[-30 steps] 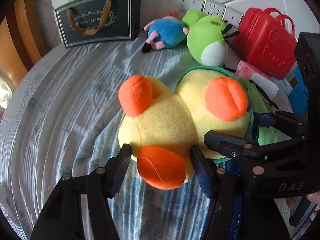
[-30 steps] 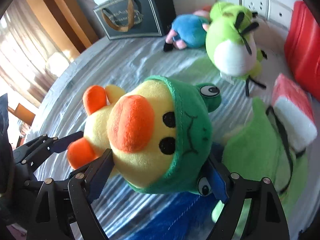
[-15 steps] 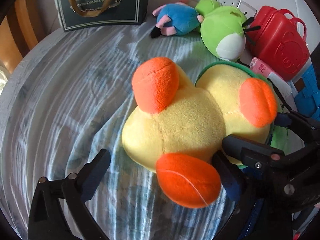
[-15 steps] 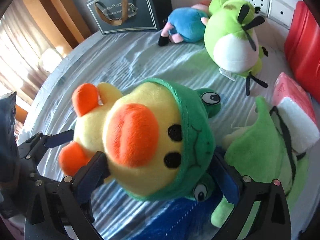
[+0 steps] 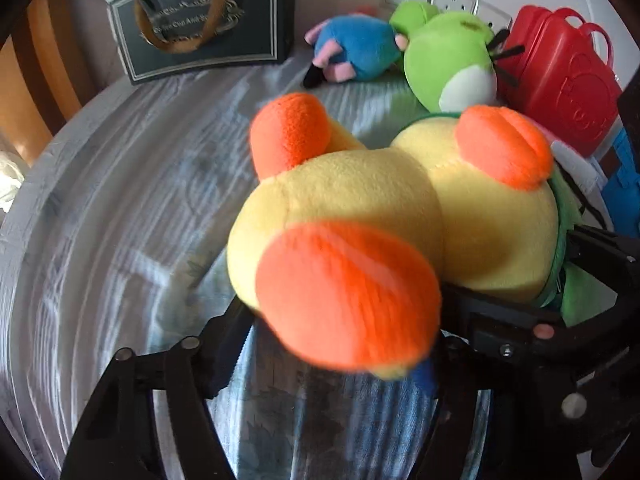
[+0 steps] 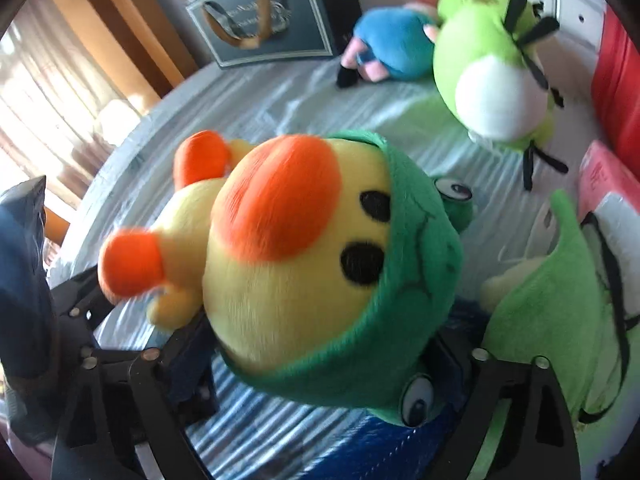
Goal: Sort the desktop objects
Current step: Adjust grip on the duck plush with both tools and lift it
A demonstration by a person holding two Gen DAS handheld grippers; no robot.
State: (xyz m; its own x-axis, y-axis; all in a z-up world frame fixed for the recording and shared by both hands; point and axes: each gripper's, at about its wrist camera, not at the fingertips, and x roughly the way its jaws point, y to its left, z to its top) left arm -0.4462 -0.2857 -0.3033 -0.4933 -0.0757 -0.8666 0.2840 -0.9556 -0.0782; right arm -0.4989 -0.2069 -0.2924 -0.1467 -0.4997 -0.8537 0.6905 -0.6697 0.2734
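Yellow plush duck in a green frog hood [image 6: 304, 264]: in hand, unsorted. The left gripper [image 5: 336, 356] jaws have just been closing around its orange foot, the right gripper [image 6: 320, 356] around its head; actual pad contact cannot be told. Green plush bird [image 6: 492, 80] and blue plush toy [image 6: 396, 52] already lie by the wall.

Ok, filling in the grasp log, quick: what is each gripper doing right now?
Left gripper: jaws just closed in, pressing on the plush duck at its feet end.
Right gripper: jaws just closed in, pressing on the plush duck's head.

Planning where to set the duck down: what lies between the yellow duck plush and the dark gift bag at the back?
Only bare striped cloth lies between the duck plush and the gift bag; the left wrist view shows this best.
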